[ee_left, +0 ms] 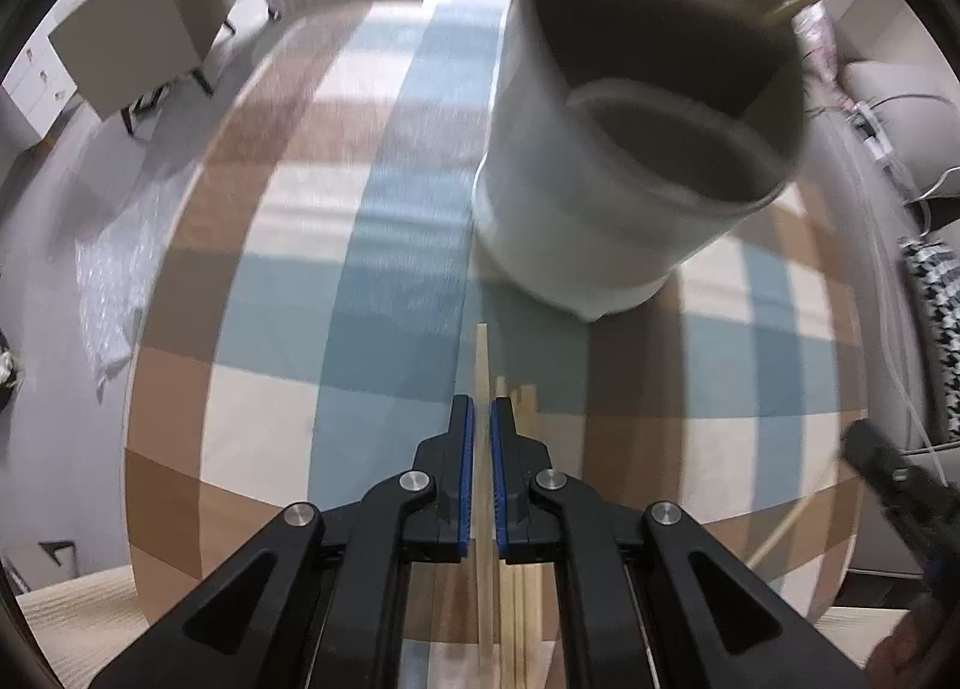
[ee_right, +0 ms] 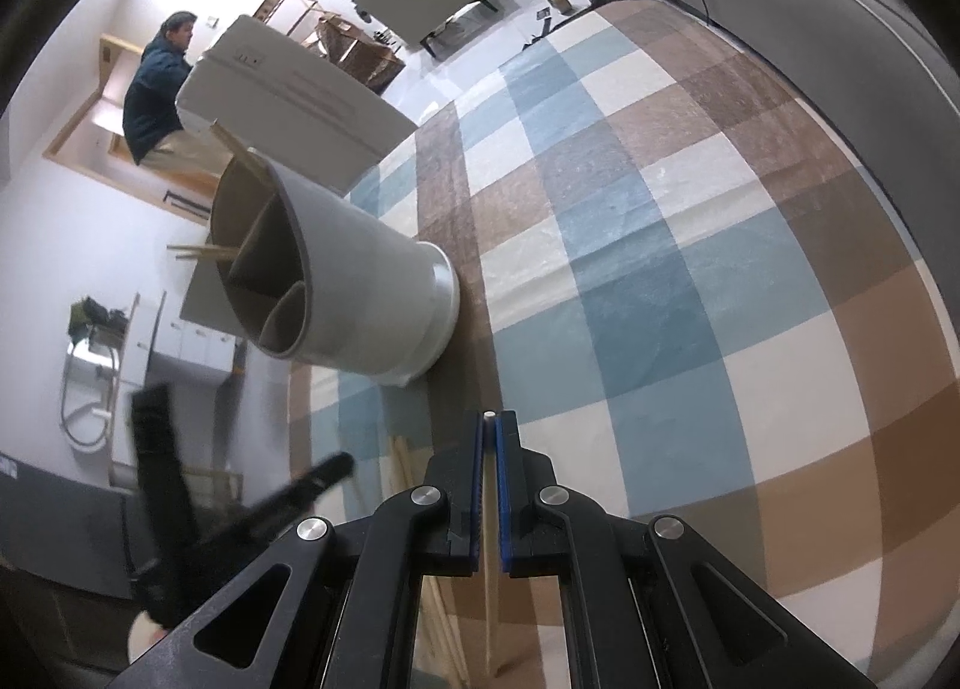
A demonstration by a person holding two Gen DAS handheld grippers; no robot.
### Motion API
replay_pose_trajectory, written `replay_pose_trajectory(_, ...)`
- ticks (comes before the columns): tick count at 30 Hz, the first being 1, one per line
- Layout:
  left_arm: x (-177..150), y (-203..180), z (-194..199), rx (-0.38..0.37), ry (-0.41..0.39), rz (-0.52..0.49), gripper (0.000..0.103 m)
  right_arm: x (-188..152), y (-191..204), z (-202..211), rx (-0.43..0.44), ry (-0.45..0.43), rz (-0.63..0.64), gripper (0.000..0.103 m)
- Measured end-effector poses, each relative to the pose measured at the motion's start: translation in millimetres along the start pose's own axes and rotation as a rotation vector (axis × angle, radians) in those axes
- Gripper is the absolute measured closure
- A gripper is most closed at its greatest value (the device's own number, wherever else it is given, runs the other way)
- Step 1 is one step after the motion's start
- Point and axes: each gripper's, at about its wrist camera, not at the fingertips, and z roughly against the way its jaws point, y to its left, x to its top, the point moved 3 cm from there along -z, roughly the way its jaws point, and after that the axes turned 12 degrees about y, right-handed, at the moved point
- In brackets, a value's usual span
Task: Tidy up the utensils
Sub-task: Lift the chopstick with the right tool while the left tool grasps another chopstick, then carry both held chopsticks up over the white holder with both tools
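Our left gripper (ee_left: 482,410) has its fingers nearly closed on one chopstick (ee_left: 482,365), above more sticks (ee_left: 521,407) lying on the checked cloth (ee_left: 270,281). Our right gripper (ee_right: 493,425) pinches another chopstick (ee_right: 490,417), its pale tip showing between the blue pads (ee_right: 501,479). The grey holder (ee_right: 354,293) stands on the cloth ahead, with sticks (ee_right: 243,149) already in its compartments.

The chopsticks (ee_left: 483,365) look like pale, bare wood. The utensil holder (ee_right: 366,293) has a smooth, matt grey outside, seemingly plastic. A checked cloth (ee_right: 630,245) with a faintly rough weave covers the desk. Both grippers' fingers (ee_left: 463,449) are matt black plastic with ribbed blue pads and shiny metal rivets.
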Motion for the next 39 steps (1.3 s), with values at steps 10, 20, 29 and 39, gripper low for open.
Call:
replay_pose_trajectory(10, -17, 5, 41, -0.040, -0.098, -0.069, 0.102, -27, 44, 13, -0.065, -0.051, 0.187, 0.100)
replay_pose_trajectory(20, -31, 4, 53, -0.038, -0.106, -0.124, 0.102, -57, 43, 26, -0.040, -0.071, 0.137, 0.100)
replay_pose_trajectory(29, -42, -4, 64, -0.050, -0.119, -0.175, 0.102, -67, 44, 37, -0.043, -0.093, 0.116, 0.100)
replay_pose_trajectory(39, -35, 4, 76, -0.093, -0.123, -0.153, 0.102, -63, 63, 31, -0.065, -0.094, 0.155, 0.100)
